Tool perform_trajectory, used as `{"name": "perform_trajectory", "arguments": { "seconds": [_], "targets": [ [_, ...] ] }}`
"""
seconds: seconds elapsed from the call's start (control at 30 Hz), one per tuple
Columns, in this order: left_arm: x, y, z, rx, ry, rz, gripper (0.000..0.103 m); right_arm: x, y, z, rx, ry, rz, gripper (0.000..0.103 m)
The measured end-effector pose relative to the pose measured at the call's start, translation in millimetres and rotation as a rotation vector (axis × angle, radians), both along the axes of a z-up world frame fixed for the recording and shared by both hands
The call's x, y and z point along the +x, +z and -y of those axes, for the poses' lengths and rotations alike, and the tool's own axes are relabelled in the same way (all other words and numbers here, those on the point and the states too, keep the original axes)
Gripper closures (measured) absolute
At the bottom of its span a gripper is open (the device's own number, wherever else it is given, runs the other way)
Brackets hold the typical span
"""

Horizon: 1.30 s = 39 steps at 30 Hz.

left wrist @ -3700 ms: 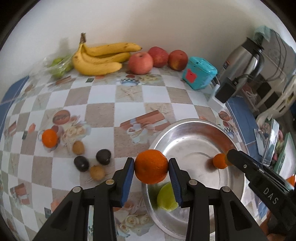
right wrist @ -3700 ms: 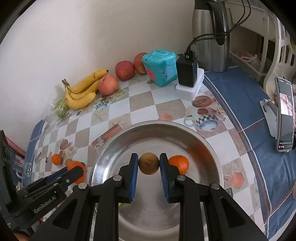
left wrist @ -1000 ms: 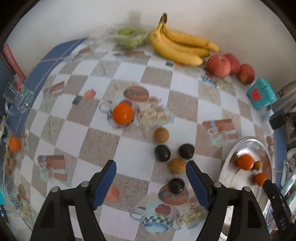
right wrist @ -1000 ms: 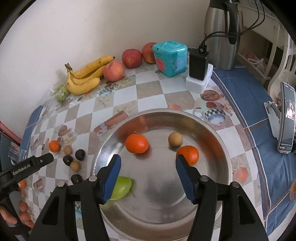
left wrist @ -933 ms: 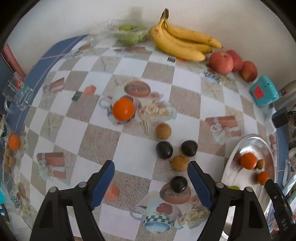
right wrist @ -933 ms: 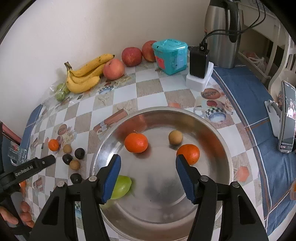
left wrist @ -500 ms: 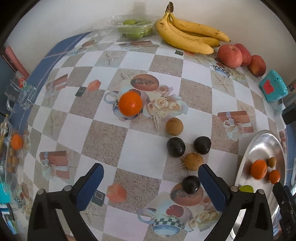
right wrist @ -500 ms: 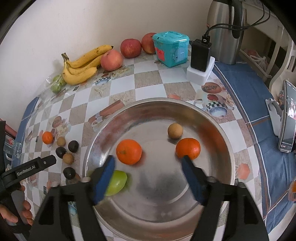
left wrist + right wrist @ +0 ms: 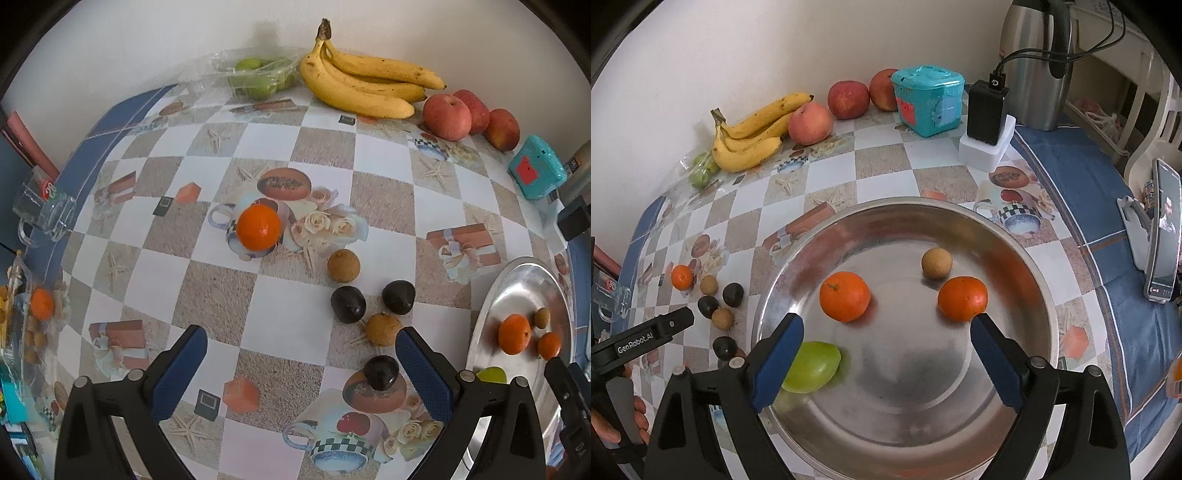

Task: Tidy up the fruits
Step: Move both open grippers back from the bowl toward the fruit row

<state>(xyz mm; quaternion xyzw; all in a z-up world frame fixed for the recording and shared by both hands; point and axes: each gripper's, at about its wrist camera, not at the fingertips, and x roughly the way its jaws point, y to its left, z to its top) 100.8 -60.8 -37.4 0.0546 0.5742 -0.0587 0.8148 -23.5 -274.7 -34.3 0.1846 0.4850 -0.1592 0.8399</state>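
Now 2 oranges (image 9: 844, 296) lie beyond right fingers (image 9: 996, 361).

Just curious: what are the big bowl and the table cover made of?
Bowl: looks like stainless steel, shiny silver, mirroring the oranges inside. Table cover: probably printed plastic or oilcloth, smooth with a slight sheen; can't be sure.

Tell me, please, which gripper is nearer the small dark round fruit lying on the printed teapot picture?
Left. The left gripper hangs open right over the dark fruit, which lies beside its right finger. The right gripper hangs open over the steel bowl, further off.
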Motion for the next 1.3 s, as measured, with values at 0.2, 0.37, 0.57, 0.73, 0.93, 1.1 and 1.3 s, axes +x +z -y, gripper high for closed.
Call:
{"name": "perform_trajectory", "arguments": {
  "seconds": [0.2, 0.37, 0.57, 0.73, 0.93, 1.1, 1.3],
  "targets": [
    [4.6, -5.3, 6.1, 0.043, -0.037, 0.001, 0.000, 3.1, 6.4, -7.3, 0.015, 0.012, 0.030, 0.011],
    [15.4, -3.0, 3.9, 0.024, -0.011, 0.001, 0.000, 8.6, 11.9, -10.2, 0.041, 0.016, 0.063, 0.011],
    [24.1, 7.0, 3.6, -0.009, -0.004, 0.021, 0.000, 19.4, 10.9, -18.0, 0.007, 0.045, 0.035, 0.011],
    [27.6, 8.4, -1.9, -0.032, -0.013, 0.015, 0.000, 29.8, 9.6, -28.1, -0.002, 0.065, 0.014, 0.011],
    [31.0, 6.6, -28.9, -0.040, 0.059, 0.003, 0.000, 40.4, 11.6, -53.5, -0.021, 0.118, -0.010, 0.011],
    [28.9, 5.8, -49.5, -0.038, 0.086, -0.001, 0.000, 46.9, 13.3, -72.8, 0.009, 0.147, -0.006, 0.011],
    [29.0, 8.7, -68.9, -0.064, 0.134, -0.012, 0.000, 53.5, 9.1, -96.5, 0.038, 0.193, -0.014, 0.011]
  ]
}}
